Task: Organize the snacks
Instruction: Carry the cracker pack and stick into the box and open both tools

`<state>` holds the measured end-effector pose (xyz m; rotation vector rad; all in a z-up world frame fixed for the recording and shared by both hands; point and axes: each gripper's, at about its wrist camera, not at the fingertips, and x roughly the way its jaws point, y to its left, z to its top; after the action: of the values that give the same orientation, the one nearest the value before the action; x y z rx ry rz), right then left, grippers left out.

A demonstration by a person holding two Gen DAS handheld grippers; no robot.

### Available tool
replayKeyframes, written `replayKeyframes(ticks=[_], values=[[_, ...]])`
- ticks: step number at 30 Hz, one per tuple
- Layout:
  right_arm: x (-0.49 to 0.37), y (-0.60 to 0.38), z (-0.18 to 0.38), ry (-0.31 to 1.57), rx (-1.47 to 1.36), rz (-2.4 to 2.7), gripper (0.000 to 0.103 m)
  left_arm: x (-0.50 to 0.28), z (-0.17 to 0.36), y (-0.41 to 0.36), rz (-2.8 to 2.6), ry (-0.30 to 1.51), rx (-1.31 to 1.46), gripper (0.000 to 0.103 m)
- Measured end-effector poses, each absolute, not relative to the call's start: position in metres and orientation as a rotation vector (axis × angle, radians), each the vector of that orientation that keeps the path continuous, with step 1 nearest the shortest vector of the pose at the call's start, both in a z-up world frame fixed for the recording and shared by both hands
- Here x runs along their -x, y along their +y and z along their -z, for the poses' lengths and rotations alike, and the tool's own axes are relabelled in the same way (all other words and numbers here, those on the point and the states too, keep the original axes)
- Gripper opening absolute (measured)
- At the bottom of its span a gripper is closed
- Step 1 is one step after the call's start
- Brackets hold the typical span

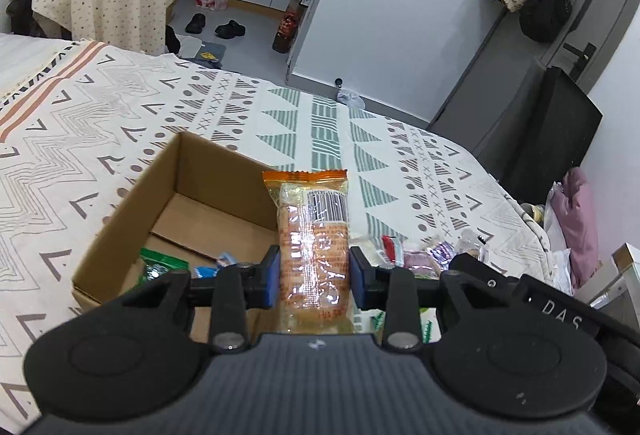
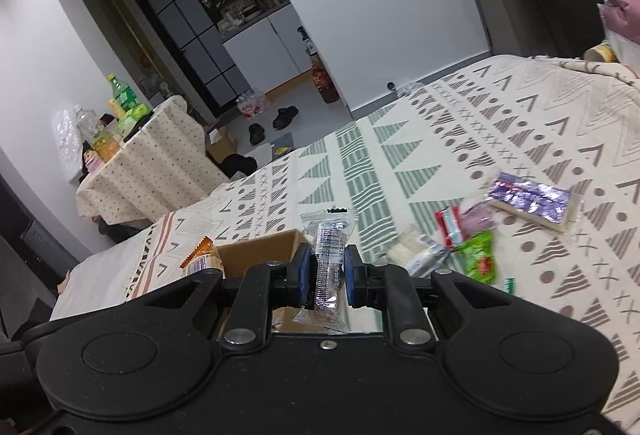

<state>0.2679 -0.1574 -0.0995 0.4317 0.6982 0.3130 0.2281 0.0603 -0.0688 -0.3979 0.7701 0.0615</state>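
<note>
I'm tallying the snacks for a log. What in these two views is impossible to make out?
- Cardboard box contents, left wrist view: the left hand-held gripper and its orange-wrapped snack cover the near part.
- Cardboard box, right wrist view: only a rim corner shows; the right hand-held gripper hides the rest.
- Loose snack pile, right wrist view: blurred, labels unreadable.
- Clear-wrapped snack print: too small.

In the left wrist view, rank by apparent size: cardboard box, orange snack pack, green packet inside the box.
1. cardboard box
2. orange snack pack, held close to the camera, so it looks bigger than it is
3. green packet, partly hidden by the gripper
</note>
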Motion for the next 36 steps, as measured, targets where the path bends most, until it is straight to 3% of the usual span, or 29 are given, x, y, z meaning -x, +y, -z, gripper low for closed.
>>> replayKeyframes(ticks=[19, 24, 27, 31, 36], values=[[-0.295, -0.091, 0.119, 0.789, -0.428, -0.379, 0.018, -0.264, 0.102, 0.143, -0.146, 0.844, 0.497, 0.034], [-0.299, -0.08, 0.12, 0.796, -0.431, -0.389, 0.018, -0.266, 0.109, 0.148, -0.159, 0.882, 0.51, 0.043], [-0.296, -0.077, 0.12, 0.807, -0.434, -0.402, 0.018, -0.262, 0.109, 0.154, -0.174, 0.887, 0.53, 0.054], [-0.292, -0.081, 0.121, 0.846, -0.461, -0.41, 0.03, -0.25, 0.105, 0.156, -0.204, 0.881, 0.535, 0.069], [-0.283, -0.097, 0.111, 0.834, -0.513, -0.411, 0.033, -0.237, 0.1, 0.153, -0.215, 0.884, 0.542, 0.078]])
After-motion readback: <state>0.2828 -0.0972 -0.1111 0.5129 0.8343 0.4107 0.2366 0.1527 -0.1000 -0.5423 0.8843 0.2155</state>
